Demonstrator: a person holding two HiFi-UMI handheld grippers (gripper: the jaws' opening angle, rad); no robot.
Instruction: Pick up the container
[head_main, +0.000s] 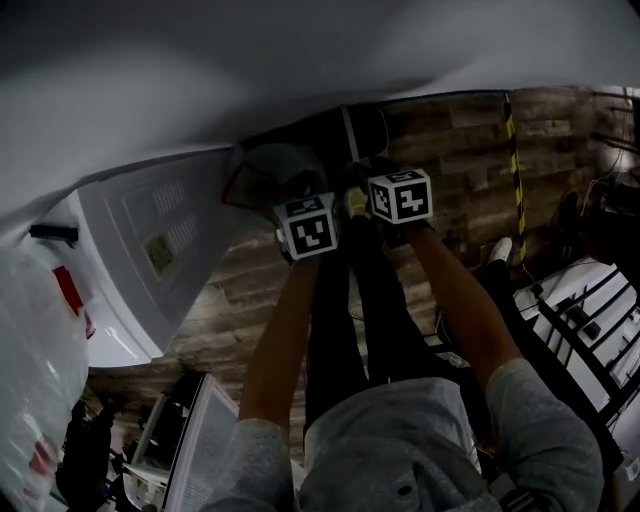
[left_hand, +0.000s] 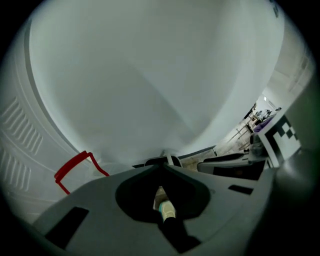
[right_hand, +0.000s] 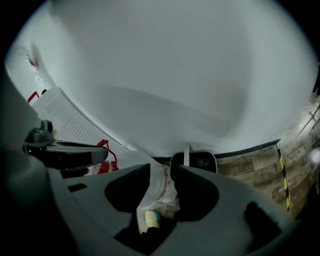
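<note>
grey sleeves (head_main: 560, 430) and bare forearms (head_main: 275, 330) fill the foreground as a person stands over a wood-plank floor (head_main: 470, 170). both grippers are held side by side and point down toward the foot of a white wall (head_main: 300, 60). the left gripper (left_hand: 162, 166) has its jaws pressed tip to tip with nothing between them. the right gripper (right_hand: 161, 172) shows a narrow gap. crumpled clear plastic (right_hand: 159, 192) appears in that gap, and by the look of it lies on the floor beyond rather than being pinched.

the container (head_main: 150, 240), a white box with a ribbed panel and a red handle (left_hand: 75, 167), sits on the floor against the wall, left of both grippers and untouched. the pickup seems not yet begun. to do it well, the left jaws would need to open first. both tools should then swing left and drop toward the box's near end, taking the red handle or a rim squarely so the load does not tip.

the head view alone gives the layout: box at left, a shoe (head_main: 356, 200) between the marker cubes (head_main: 400, 196), a white rack (head_main: 580, 300) at right. only the gripper views settle the jaws, and the right one reveals a dark object with a pale strap (right_hand: 193, 160) at the wall's foot.
</note>
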